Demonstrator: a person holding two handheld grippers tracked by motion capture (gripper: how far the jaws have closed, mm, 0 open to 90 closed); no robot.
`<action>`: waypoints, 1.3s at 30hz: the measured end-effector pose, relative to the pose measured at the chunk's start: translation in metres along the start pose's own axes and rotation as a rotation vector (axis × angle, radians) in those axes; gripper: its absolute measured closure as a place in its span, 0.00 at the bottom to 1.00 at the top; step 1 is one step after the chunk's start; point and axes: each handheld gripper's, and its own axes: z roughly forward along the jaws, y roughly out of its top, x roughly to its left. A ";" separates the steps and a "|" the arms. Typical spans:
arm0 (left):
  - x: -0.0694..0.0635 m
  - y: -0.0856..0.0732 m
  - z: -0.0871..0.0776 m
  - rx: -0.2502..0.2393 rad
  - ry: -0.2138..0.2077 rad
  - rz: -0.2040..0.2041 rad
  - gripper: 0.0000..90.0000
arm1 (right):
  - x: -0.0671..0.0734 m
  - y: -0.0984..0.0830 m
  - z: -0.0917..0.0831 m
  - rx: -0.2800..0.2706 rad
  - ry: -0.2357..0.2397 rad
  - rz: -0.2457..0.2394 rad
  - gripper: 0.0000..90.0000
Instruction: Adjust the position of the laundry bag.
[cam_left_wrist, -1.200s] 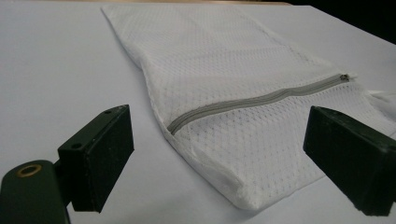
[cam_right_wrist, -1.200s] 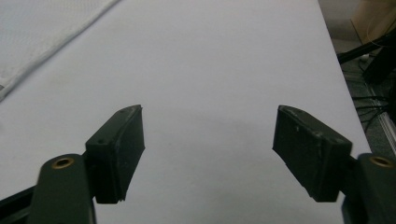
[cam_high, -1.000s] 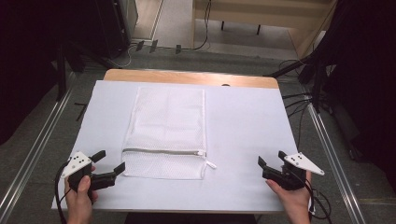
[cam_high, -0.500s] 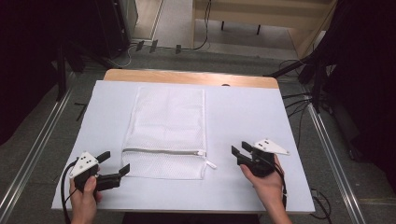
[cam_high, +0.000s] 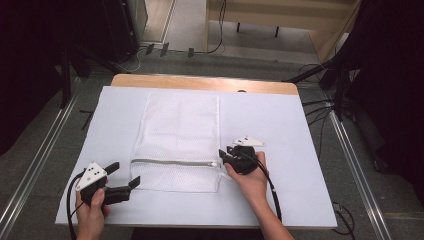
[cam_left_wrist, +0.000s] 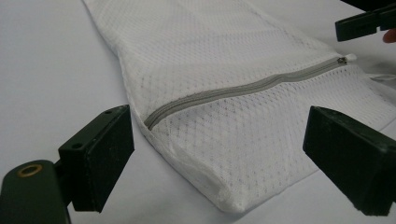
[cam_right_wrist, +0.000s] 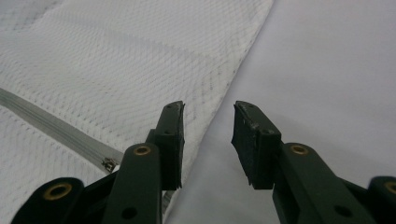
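From the high view, my table (cam_high: 200, 82) shows a strip of wood along its far edge; the rest is under a white sheet (cam_high: 280, 130). Around it the floor is grey, with dark cables (cam_high: 320, 107) trailing at the right, metal rails (cam_high: 35, 170) down both sides and black curtains in the corners. The white mesh laundry bag (cam_high: 177, 135) lies flat on the sheet, a little left of centre, its long axis running from me toward the far edge. Its grey zipper (cam_high: 172, 162) crosses it side to side near my end, with the pull (cam_high: 215, 163) at the right. My left gripper (cam_high: 121, 180) rests near the bag's near left corner, jaws spread wide and holding nothing. My right gripper (cam_high: 223, 156) sits at the bag's right edge, just beside the pull.

In the left gripper view, my two jaws stand far apart with the bag's near corner (cam_left_wrist: 229, 196) between and beyond them, untouched. The zipper (cam_left_wrist: 243, 91) runs up to the right, ending at the pull (cam_left_wrist: 343, 59), where my right gripper's black jaw tip (cam_left_wrist: 362, 25) hangs close above.

In the right gripper view, my jaws are parted by a narrow gap, gripping nothing. The bag's edge (cam_right_wrist: 233, 84) runs up between them; the pull (cam_right_wrist: 110, 164) lies just left of the left jaw.
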 end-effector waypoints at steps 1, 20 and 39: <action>0.000 0.000 0.000 0.000 0.000 0.000 0.10 | 0.000 0.000 0.000 0.000 0.000 0.000 0.72; -0.002 0.000 -0.001 -0.010 0.011 0.003 0.10 | 0.018 -0.002 0.029 0.049 -0.072 -0.067 1.00; -0.008 0.000 0.000 -0.014 0.035 0.006 0.13 | -0.017 -0.010 -0.008 0.023 -0.057 -0.054 1.00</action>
